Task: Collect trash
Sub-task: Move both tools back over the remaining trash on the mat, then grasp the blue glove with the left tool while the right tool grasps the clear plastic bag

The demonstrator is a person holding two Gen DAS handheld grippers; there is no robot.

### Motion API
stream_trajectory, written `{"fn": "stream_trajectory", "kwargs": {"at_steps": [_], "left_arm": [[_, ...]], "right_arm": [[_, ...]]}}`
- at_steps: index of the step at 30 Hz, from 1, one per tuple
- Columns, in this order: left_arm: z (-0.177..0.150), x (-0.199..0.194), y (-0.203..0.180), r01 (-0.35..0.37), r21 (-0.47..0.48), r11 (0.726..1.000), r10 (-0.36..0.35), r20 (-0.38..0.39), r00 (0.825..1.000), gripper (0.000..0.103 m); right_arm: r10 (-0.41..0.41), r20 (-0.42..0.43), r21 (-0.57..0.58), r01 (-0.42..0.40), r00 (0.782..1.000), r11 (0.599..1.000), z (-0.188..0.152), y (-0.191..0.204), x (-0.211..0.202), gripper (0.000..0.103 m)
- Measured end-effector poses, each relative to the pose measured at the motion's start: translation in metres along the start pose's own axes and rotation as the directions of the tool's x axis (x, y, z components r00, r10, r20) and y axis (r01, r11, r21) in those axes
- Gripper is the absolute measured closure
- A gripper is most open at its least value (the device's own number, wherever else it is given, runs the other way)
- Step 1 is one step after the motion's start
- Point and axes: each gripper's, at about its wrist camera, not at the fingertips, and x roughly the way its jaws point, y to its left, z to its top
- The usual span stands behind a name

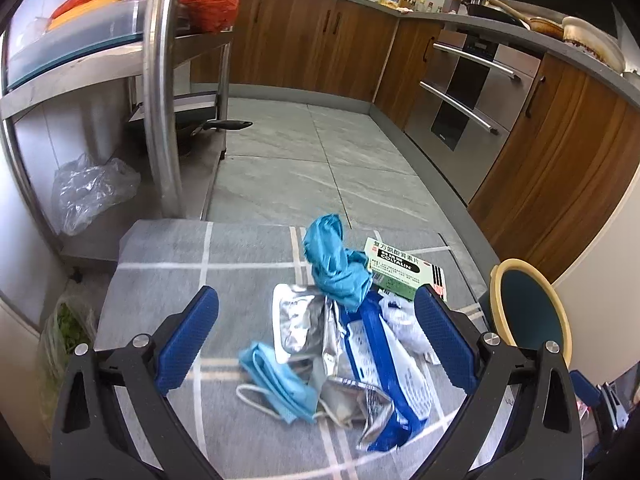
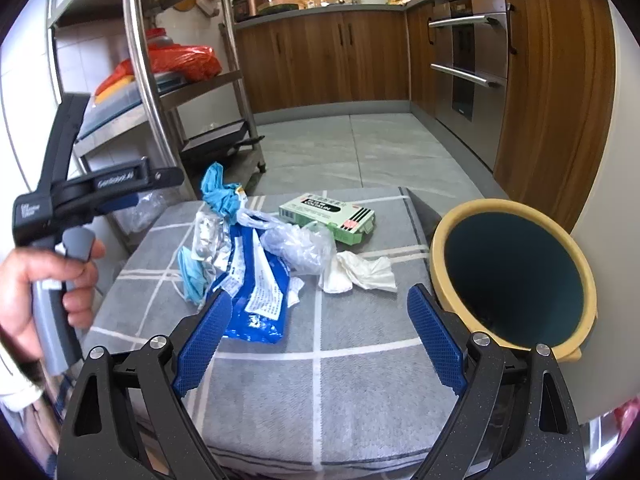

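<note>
One green box [image 1: 404,270] | label "COLTALIN" | other print unreadable

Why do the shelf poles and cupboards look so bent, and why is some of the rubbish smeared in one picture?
Both views are fisheye, so the steel shelf post and oven handles bow outward and the corners go black. In the left wrist view the face mask and foil pouch look motion-blurred; the right wrist view is sharper, with the medicine box print legible. Daylight glares through the far window in both.
</note>
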Motion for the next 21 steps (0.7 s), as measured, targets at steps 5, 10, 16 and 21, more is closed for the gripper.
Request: {"fn": "stream_trajectory", "kwargs": {"at_steps": [5, 10, 16, 21], "left_arm": [[0.010, 0.019, -0.004, -0.015, 0.016, 1.000, 0.015, -0.009, 1.000, 0.007], [0.016, 0.043, -0.001, -0.019, 0.011, 1.000, 0.020, -0.058, 0.998, 0.010], [0.022, 0.068, 0.001, -0.008, -0.023, 1.000, 0.005, -0.112, 0.994, 0.012], [0.023, 0.080, -0.002, -0.011, -0.025, 1.000, 0.007, -0.148, 0.989, 0.032]], "right_arm": [[0.005, -0.010, 0.017, -0.005, 1.000, 1.000, 0.007, -0.004, 0.015, 0.013], [0.018, -0.022, 0.015, -0.017, 1.000, 1.000, 0.015, -0.002, 0.036, 0.013], [0.031, -0.046, 0.015, -0.031, 0.998, 0.999, 0.020, -0.004, 0.063, 0.013], [0.050, -0.067, 0.002, -0.050, 0.997, 0.999, 0.025, -0.002, 0.085, 0.013]]}}
